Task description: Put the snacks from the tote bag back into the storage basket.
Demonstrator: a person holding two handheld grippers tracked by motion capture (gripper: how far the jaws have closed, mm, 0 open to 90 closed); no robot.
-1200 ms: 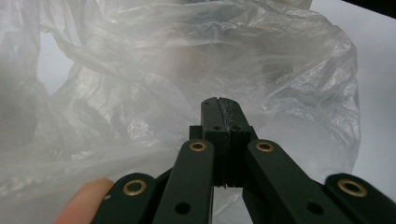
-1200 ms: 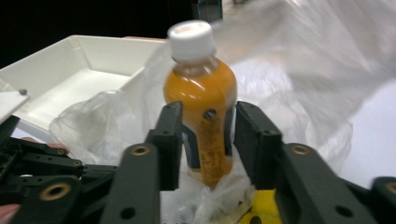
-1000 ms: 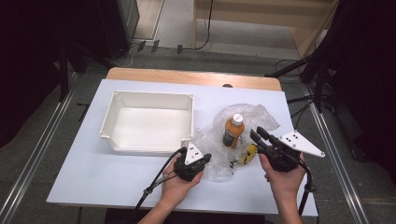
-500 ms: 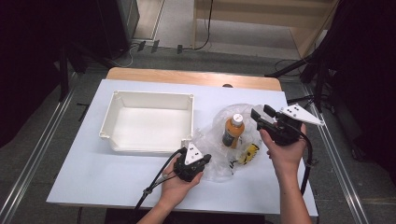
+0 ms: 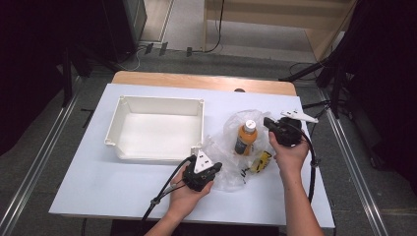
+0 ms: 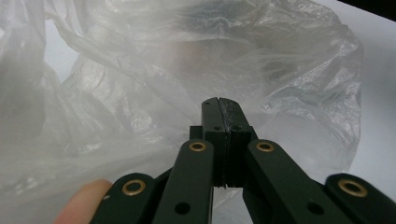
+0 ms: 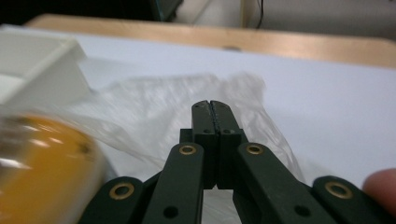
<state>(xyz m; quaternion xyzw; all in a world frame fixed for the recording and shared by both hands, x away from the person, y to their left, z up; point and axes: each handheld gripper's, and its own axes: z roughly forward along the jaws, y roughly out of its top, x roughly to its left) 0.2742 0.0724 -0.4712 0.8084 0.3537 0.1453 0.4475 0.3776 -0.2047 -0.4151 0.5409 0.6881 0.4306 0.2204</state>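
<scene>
A crumpled clear plastic bag (image 5: 227, 147) lies on the white table right of the tray. Inside it stands an orange bottle (image 5: 245, 139) with a white cap, blurred at the left of the right gripper view (image 7: 42, 168). A small yellow packet (image 5: 261, 161) lies at the bag's right side. My left gripper (image 5: 217, 170) (image 6: 218, 105) is shut on the bag's near edge, with film (image 6: 140, 70) bunched around its tips. My right gripper (image 5: 268, 122) (image 7: 210, 107) has just been closing and is shut at the bag's far right edge (image 7: 163, 102). No film shows between its pads.
A white rectangular tray (image 5: 160, 100) sits at the left of the table, its corner (image 7: 37, 60) showing in the right gripper view. A wooden strip (image 5: 196, 81) runs along the table's far edge. Cables trail from both grippers toward the near edge.
The right hand moved away from the near edge toward the bottle and sank, and its jaws went from open to shut. The left hand and the bag edge it holds stayed put.
</scene>
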